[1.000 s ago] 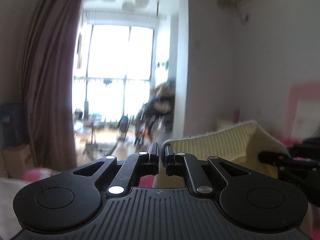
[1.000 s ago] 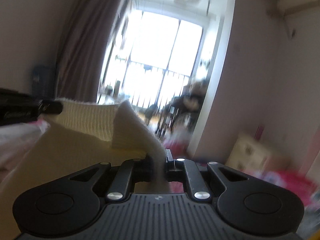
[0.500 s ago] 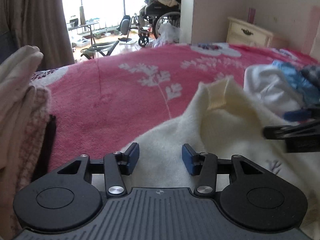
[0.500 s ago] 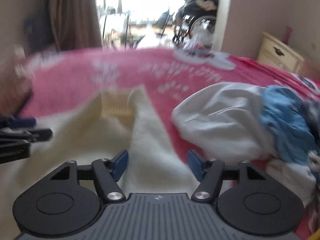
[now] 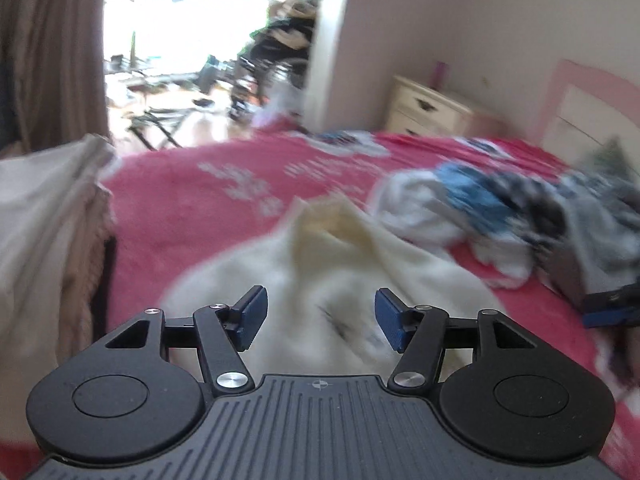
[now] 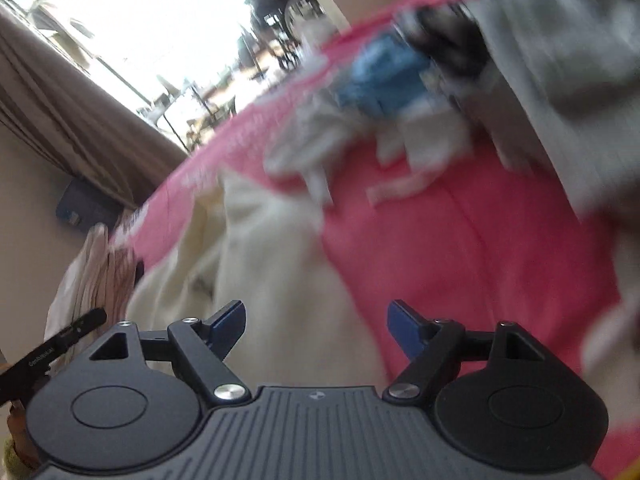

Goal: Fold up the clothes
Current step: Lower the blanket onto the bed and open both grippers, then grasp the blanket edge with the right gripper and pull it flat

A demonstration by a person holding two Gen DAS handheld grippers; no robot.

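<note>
A cream knitted garment (image 5: 332, 264) lies crumpled on the pink bedspread (image 5: 192, 200), its ribbed cuff pointing away from me. My left gripper (image 5: 320, 320) is open and empty just above its near part. In the right wrist view the same garment (image 6: 256, 248) lies at lower left, and my right gripper (image 6: 316, 328) is open and empty over its right edge and the pink bedspread (image 6: 460, 240). Both views are blurred by motion.
A heap of unfolded white, blue and grey clothes (image 5: 500, 208) lies on the bed to the right and shows in the right wrist view (image 6: 420, 92). A stack of beige folded clothes (image 5: 44, 240) stands at the left. A cream nightstand (image 5: 432, 108) is by the far wall.
One second ago both grippers held the cream garment up in the air. They dropped it onto the bed and opened; now both have pulled back, and the right one has tilted.
</note>
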